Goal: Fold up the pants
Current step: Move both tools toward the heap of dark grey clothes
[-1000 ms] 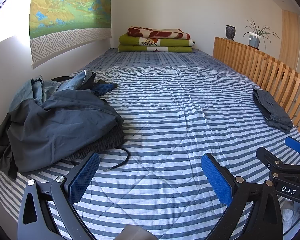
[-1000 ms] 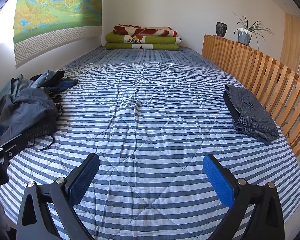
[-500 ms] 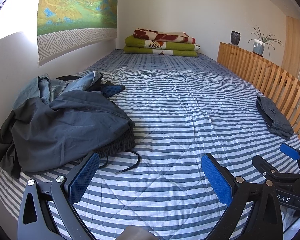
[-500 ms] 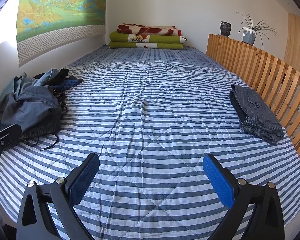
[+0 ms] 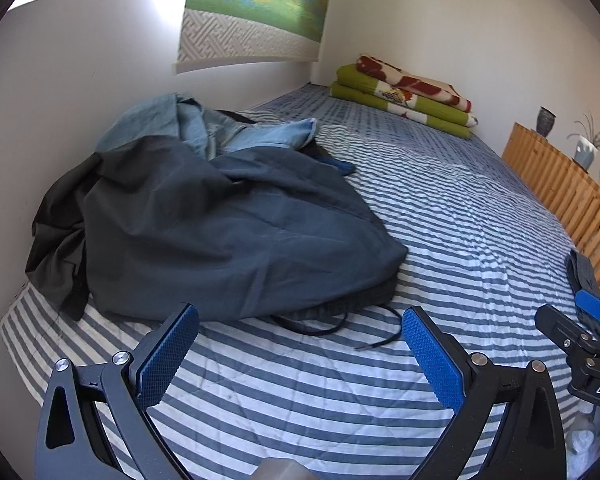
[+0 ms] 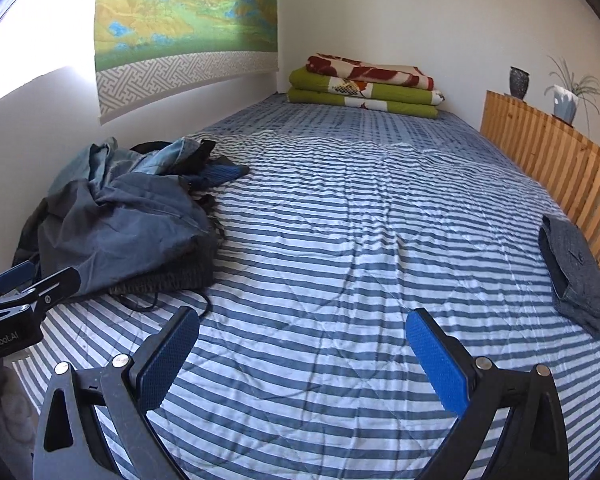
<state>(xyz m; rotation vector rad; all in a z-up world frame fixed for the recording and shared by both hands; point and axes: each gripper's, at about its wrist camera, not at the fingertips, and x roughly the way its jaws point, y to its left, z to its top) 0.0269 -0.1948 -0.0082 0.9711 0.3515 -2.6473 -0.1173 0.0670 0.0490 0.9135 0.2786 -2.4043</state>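
Pants (image 5: 228, 236) lie heaped on the striped bed (image 5: 440, 216) by the wall. Left tongs (image 5: 300, 356) and right tongs (image 6: 302, 356) hover spread, holding nothing.

- Quilted bed cover (image 6: 340, 240): blue-grey and white stripes.
- Crumpled pants on top of the heap (image 5: 220, 232): dark slate blue; denim garment behind them (image 5: 204, 128): pale blue.
- Folded pants by the rail (image 6: 580, 272): dark grey, finely flecked.
- Stacked blankets (image 6: 364, 88): olive green, with red and cream patches.
- Wall hanging (image 6: 188, 12): green, yellow and blue landscape, grey-white key-pattern border.
- Slatted rail (image 6: 548, 152): honey-coloured wood.
- Gripper pads (image 5: 168, 356): bright blue, dimpled, on black fingers.
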